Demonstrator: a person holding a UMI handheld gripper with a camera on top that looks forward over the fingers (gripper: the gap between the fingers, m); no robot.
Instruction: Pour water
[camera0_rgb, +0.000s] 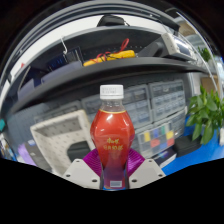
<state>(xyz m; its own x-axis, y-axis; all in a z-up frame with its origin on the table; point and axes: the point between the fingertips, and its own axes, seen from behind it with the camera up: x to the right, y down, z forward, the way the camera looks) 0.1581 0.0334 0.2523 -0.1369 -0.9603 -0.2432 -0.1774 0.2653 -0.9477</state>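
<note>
A clear bottle (111, 135) of red drink with a white cap and a red label stands upright between my fingers, lifted above the desk. My gripper (112, 166) is shut on the bottle, its magenta pads (92, 160) pressing the lower body from both sides. The bottle's base is hidden below the fingers. No cup or other vessel for pouring shows in this view.
Behind the bottle are dark shelves (100, 75) with yellow and red items, a white wire basket (55, 132) to the left, small drawer bins (165, 100) and a green plant (208, 112) to the right. A blue surface (190, 155) lies low right.
</note>
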